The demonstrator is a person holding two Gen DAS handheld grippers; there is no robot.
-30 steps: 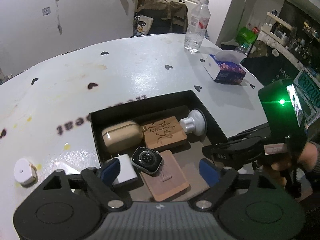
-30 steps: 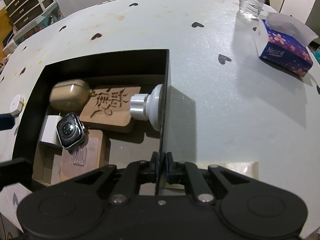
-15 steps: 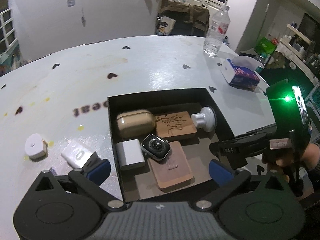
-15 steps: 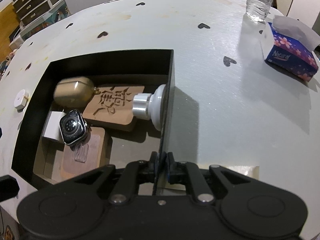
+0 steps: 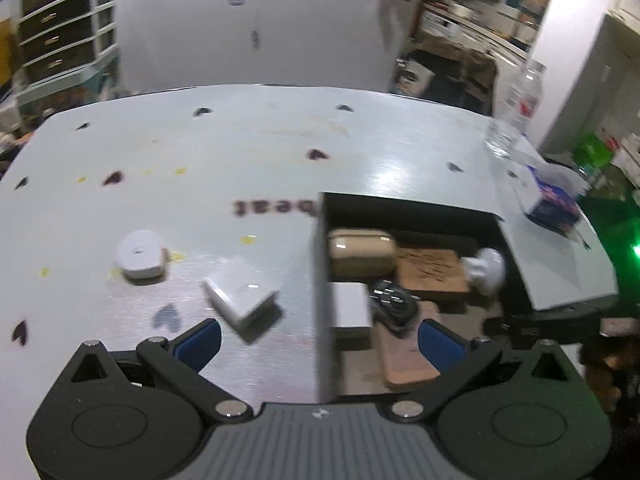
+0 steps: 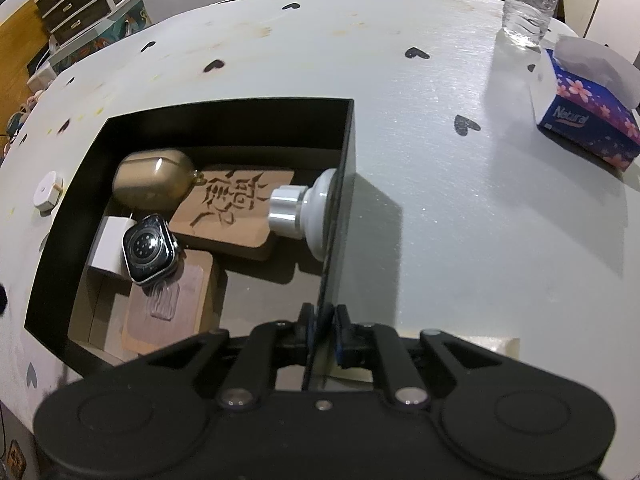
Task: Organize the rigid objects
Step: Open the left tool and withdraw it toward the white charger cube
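Clamping the right wall of the black box [image 6: 346,184], the right gripper [image 6: 323,334] has its jaws pinched tight on that thin panel. The left gripper [image 5: 318,338] hangs spread wide with nothing between its blue pads [image 5: 200,340], which straddle the box's left wall. Inside the box lie a tan earbud case [image 6: 154,184], a carved wooden tag [image 6: 236,208], a smartwatch [image 6: 150,248], a white charger cube [image 6: 106,250], a white knob [image 6: 308,212] and a brown pad [image 6: 172,304]. On the tabletop [image 5: 248,148], left of the box, rest a white adapter block [image 5: 240,296] and a round white tape measure [image 5: 140,254], apart from each other.
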